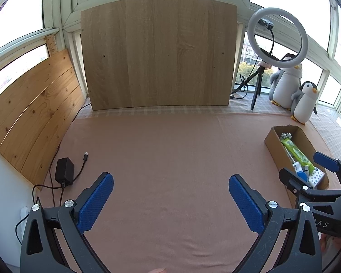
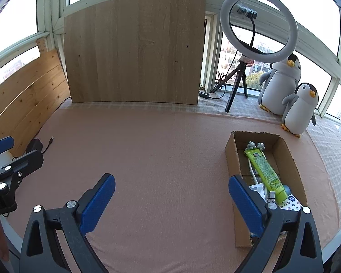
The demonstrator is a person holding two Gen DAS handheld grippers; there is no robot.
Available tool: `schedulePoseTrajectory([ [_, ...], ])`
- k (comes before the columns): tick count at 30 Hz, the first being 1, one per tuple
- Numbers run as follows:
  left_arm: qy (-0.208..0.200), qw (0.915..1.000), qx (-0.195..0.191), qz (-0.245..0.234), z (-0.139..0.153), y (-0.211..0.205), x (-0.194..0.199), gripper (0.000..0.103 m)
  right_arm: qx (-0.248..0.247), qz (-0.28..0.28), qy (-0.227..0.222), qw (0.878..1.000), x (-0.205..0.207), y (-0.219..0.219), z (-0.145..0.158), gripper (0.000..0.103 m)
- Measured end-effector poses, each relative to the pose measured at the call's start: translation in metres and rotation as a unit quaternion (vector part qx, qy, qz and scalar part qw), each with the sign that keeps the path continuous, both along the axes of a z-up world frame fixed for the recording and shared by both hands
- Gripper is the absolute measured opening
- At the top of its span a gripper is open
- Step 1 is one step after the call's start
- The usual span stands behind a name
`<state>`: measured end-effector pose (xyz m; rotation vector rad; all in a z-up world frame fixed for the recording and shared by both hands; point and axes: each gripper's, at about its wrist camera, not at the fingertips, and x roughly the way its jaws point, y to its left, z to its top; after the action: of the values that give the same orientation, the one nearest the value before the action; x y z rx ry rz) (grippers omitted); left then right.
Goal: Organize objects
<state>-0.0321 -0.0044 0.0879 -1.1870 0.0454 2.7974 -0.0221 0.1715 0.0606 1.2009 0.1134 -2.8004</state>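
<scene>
Cardboard box [image 2: 233, 159] sits near the bench's right edge, already holding a green tube [image 2: 264, 170] and small items. Left tongs [image 1: 170, 201] and right tongs [image 2: 171, 202] both gape wide, empty, over bare pink cloth [image 2: 159, 147]. Sorting looks finished or paused; only the black adapter [image 1: 64, 170] by the left edge is loose, so the next move would call for reaching there.

cardboard box [image 2: 291, 159] near corner: hidden by hand-held gripper | labels: unreadable

Pink-covered table [image 2: 161, 150] bears cardboard box [image 2: 293, 161], black adapter [image 1: 64, 174].
</scene>
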Motion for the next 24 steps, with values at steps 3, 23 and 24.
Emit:
schedulePoseTrajectory([
  [3, -0.001, 1.0, -0.001, -0.001, 0.0002, 0.0006, 0.0014, 0.103, 0.0, 0.0, 0.002, 1.0, 0.0015, -0.001, 0.0013, 0.099],
  [23, -0.003, 1.0, -0.001, -0.003, -0.0001, 0.0059, 0.0019, 0.103, 0.001, -0.001, 0.0, 1.0, 0.0045, 0.0009, 0.0011, 0.099],
  [24, -0.003, 1.0, 0.0, -0.003, 0.0, 0.0057, 0.0017, 0.103, 0.0, -0.001, 0.0, 1.0, 0.0048, 0.0011, 0.0009, 0.099],
])
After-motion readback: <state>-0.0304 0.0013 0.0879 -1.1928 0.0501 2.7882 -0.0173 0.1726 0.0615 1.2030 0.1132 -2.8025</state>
